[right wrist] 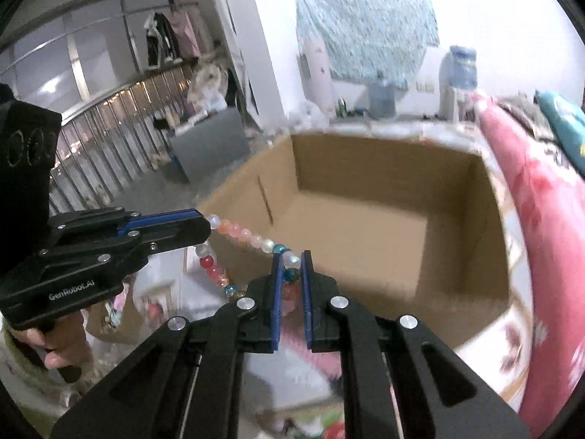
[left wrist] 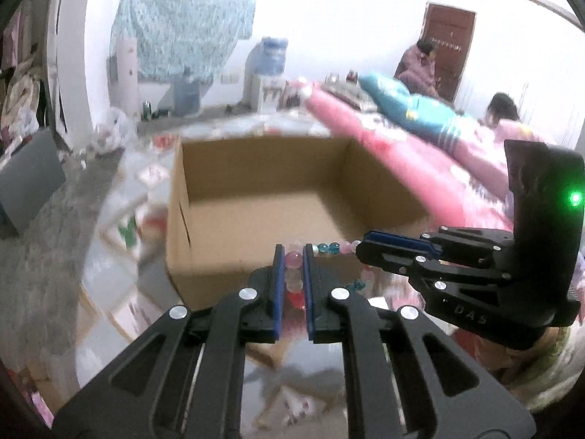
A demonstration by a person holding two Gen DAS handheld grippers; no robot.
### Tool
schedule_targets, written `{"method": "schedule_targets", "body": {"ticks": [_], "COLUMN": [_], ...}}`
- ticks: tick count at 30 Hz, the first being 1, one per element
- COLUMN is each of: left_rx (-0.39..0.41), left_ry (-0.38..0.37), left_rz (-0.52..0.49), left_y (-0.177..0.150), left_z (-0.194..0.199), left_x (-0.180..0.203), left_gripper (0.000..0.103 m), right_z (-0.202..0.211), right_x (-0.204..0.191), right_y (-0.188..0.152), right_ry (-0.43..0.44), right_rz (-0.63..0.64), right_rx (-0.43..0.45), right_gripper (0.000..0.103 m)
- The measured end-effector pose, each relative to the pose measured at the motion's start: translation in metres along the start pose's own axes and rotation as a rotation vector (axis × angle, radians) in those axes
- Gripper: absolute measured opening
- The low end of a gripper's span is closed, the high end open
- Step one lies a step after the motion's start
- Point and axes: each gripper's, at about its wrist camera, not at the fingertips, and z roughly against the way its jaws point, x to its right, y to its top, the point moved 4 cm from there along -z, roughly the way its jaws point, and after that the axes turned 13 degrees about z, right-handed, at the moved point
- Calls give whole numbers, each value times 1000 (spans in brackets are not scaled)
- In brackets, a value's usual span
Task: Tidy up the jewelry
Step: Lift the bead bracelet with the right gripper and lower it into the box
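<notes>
Item: bead bracelet (right wrist: pixel 252 237), stretched between two tools in front of the open cardboard box (left wrist: pixel 292 197). Left tool (left wrist: pixel 292 274) clenched on one side, right tool (right wrist: pixel 291 274) on the other, likely to carry it over the box untangled.

Beaded bracelet (left wrist: pixel 331 248) stretched between 2 grippers
Left gripper (left wrist: pixel 292 256) and right gripper (left wrist: pixel 362 247) pinch it before an open cardboard box (left wrist: pixel 175 219).
</notes>
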Motion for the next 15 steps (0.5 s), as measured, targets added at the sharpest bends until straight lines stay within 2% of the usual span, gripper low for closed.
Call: {"method": "schedule_targets", "body": {"ticks": [3,5,7,10,15], "left_rx": [16,-14,-60,-127,-220], "left_ry": [4,26,63,161,273], "left_rz": [-2,6,-5,-43,-57], "left_y": [39,58,75,89,101], "left_z": [-15,-34,-63,-107,-161], "left_x": [-2,-9,-17,-29,-54], "left_gripper": [9,9,9,9,9], "right_z": [-16,-38,-69,-118,-187], "right_x": [23,42,61,85,96], "right_y": [33,50,63,74,78], "right_ry": [38,72,104,144,178], "right_rz": [-24,-58,-96,-162,-219], "right_rx": [-10,-55,-130,-249,-388], "right_gripper": [10,10,10,10,10]}}
